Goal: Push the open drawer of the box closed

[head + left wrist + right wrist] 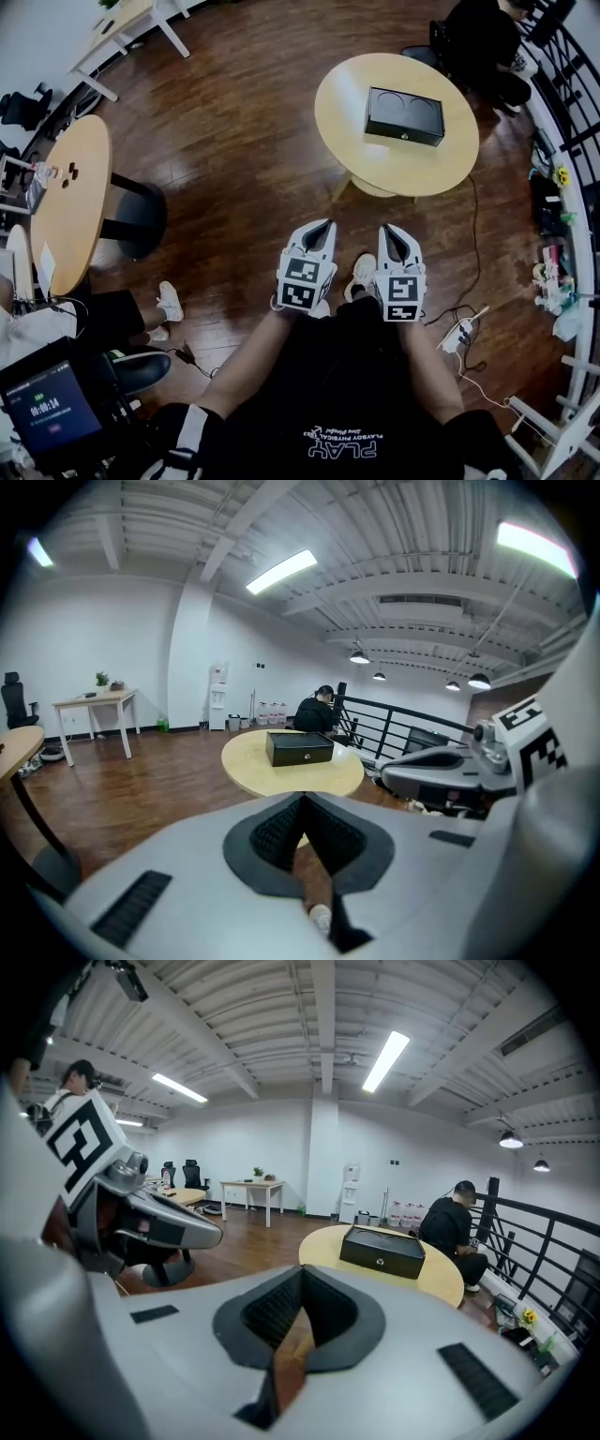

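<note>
A black box [404,114] sits on a round wooden table [347,94] a few steps ahead of me. Its front face with a small round knob is turned toward me, and I cannot make out a drawer sticking out. The left gripper view shows the box [299,747] straight ahead; in the right gripper view the box [382,1251] lies slightly right. I hold both grippers close to my body, far short of the table. My left gripper [325,226] [302,799] and right gripper [390,231] [302,1274] are shut with nothing in them.
A person in black [480,37] sits behind the round table by a black railing [572,103]. A long wooden table [66,202] stands at the left, with another person's shoes [169,305] nearby. A power strip and cables [459,333] lie on the floor at my right.
</note>
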Motion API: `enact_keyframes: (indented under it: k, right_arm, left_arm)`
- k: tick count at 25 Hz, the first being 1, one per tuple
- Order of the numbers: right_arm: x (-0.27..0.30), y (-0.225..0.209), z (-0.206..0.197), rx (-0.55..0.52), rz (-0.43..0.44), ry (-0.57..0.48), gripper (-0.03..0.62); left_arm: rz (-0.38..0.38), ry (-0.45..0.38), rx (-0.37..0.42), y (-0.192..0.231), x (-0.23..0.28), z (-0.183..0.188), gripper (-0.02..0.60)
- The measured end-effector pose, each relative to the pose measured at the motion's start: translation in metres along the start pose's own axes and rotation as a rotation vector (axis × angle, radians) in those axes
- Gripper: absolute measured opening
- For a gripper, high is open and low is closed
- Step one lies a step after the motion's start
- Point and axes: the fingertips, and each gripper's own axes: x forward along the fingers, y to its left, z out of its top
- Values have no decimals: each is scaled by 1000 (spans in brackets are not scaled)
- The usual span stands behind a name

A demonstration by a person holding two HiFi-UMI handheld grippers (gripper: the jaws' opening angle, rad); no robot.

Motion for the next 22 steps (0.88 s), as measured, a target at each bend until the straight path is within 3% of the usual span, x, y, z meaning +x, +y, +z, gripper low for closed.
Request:
enact_keyframes:
  k: [10,22]
  right_arm:
    - [-92,49,-23,17,-87,2,6]
    - [-150,24,-45,67,-117,-5,6]
  left_arm:
    - [-58,-14,33,-35,-72,-36,-3]
    - [-46,-45,72,-89,-97,-35,-3]
